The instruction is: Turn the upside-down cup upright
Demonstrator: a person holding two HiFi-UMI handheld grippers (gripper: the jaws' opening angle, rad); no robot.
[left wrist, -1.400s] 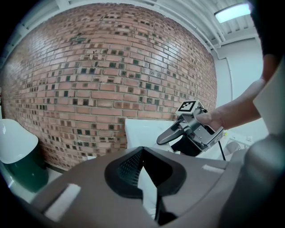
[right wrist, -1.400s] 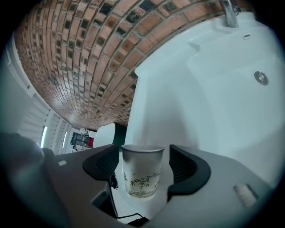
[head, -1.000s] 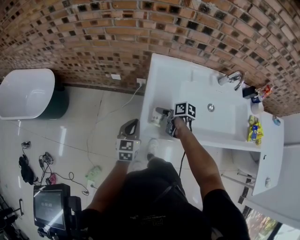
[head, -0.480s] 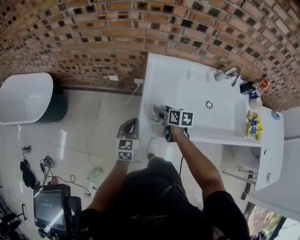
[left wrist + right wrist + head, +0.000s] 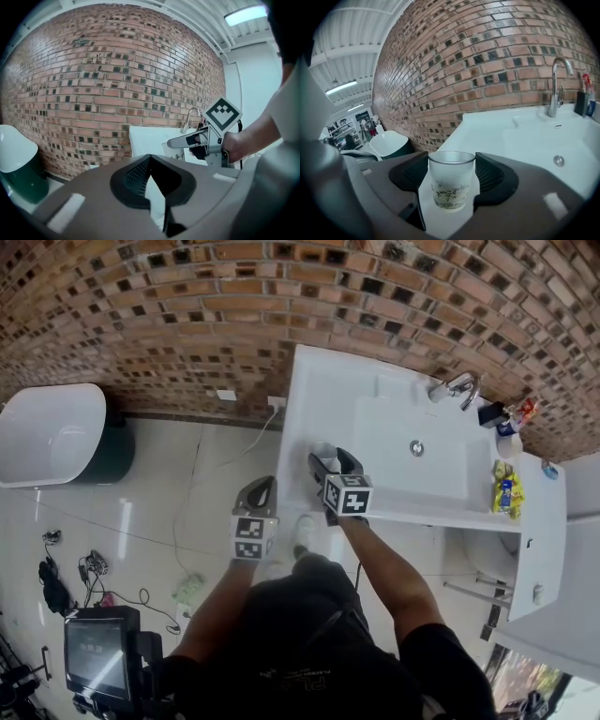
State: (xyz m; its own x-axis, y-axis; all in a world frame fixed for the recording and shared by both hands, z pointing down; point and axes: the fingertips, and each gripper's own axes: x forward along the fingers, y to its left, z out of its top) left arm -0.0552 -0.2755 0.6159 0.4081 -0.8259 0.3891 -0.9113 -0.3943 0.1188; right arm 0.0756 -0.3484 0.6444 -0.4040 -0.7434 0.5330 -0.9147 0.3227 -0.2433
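A frosted glass cup (image 5: 451, 185) with a bamboo print stands upright, mouth up, between the jaws of my right gripper (image 5: 451, 176), which is shut on it. In the head view the cup (image 5: 324, 455) and right gripper (image 5: 328, 459) are over the left part of the white sink counter (image 5: 323, 395). The cup's base looks to be at the counter surface. My left gripper (image 5: 264, 487) hangs over the floor left of the counter, shut and holding nothing. Its own view shows the pads meeting (image 5: 150, 157), with the cup (image 5: 176, 152) beyond them.
The sink basin (image 5: 441, 479) with its drain lies right of the cup, with a chrome faucet (image 5: 457, 388) at the brick wall. Bottles and packets (image 5: 507, 495) sit on the counter's right end. A white tub (image 5: 47, 432) and cables (image 5: 89, 563) are on the tiled floor.
The right gripper has rolled over and shifted slightly toward the wall, bringing the cup from lying sideways to standing upright. The left gripper has stayed put.
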